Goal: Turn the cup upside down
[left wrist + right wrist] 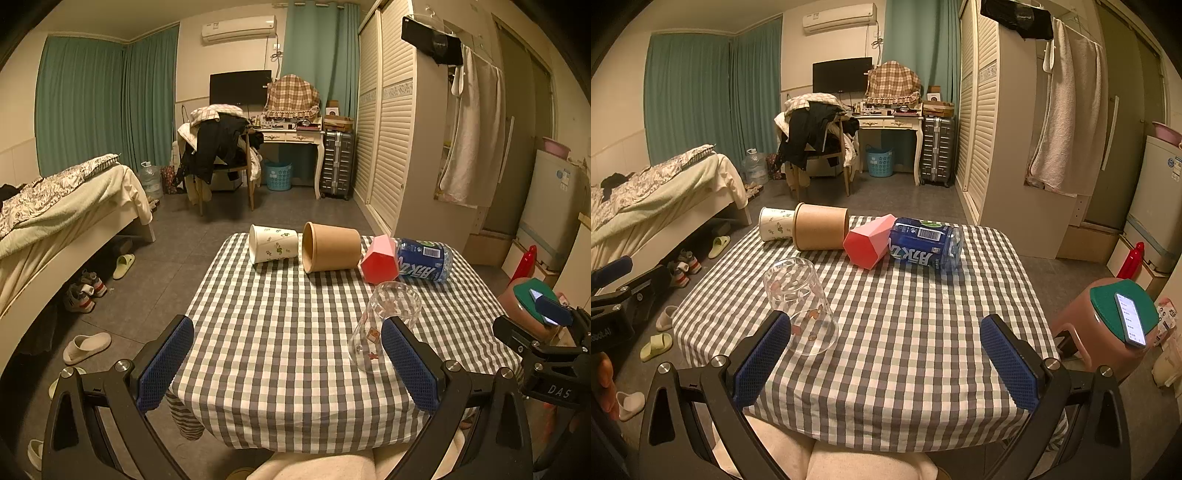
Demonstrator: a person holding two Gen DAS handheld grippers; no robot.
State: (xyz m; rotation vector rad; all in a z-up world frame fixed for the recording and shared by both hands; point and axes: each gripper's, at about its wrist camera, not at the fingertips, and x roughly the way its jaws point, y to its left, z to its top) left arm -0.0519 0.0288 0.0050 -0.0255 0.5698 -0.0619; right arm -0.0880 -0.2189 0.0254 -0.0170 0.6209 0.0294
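Right wrist view — glass cup (801,306) inverted, right gripper (886,358) gaping, empty

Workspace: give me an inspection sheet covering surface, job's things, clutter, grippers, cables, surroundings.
Surface: table under a checked cloth.
Job's things: clear glass cup standing mouth down near the front; white floral cup, brown paper cup and pink cup on their sides in the far row.
Clutter: blue bottle lying beside the pink cup.
Grippers: left gripper and right gripper open, holding nothing.
Cables: nothing seen on the table.
Surroundings: bed, stool with phone.
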